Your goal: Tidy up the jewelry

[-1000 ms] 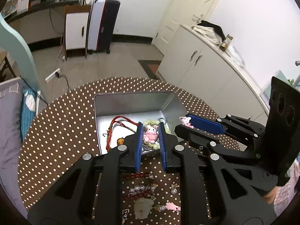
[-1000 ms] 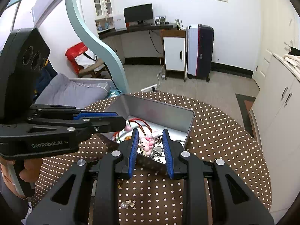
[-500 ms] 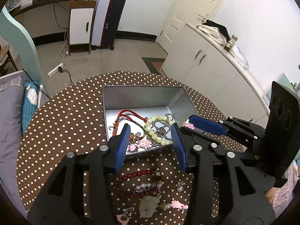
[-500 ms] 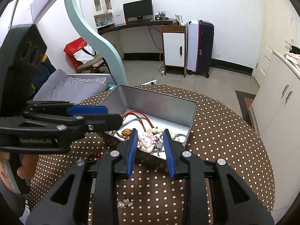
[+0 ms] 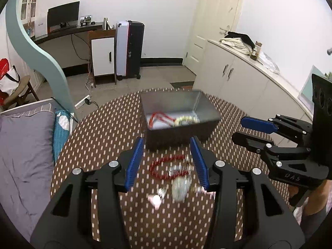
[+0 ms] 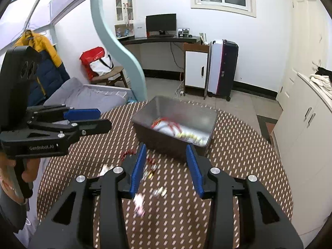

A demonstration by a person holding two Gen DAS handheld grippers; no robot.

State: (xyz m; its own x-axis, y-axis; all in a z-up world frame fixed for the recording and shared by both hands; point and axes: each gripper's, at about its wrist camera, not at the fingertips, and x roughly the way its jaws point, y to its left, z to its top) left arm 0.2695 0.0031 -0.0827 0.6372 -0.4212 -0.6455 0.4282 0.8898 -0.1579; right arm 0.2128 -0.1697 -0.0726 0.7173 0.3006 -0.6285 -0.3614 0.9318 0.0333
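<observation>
Both claws released, holding nothing: left claw [image 5: 167, 164], right claw [image 6: 166, 167]. Metal box [image 5: 186, 132] at frame centre has some jewelry; red bead bracelet [image 5: 164, 166] w/ other pieces lies on worktop [image 5: 99, 128] below it. Next, I think: pick one piece, careful pinch.

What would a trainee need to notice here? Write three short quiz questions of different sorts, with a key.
1. True or false: the left gripper is clamped on a bracelet.
2. Where does the red bead bracelet lie? A) inside the metal tin; B) on the dotted tablecloth, in front of the tin; C) on the floor.
3. Fill in: in the right wrist view, the right gripper has its jaws ____.

Key:
1. False; its jaws stand apart, with nothing between them.
2. B.
3. Open.
</observation>
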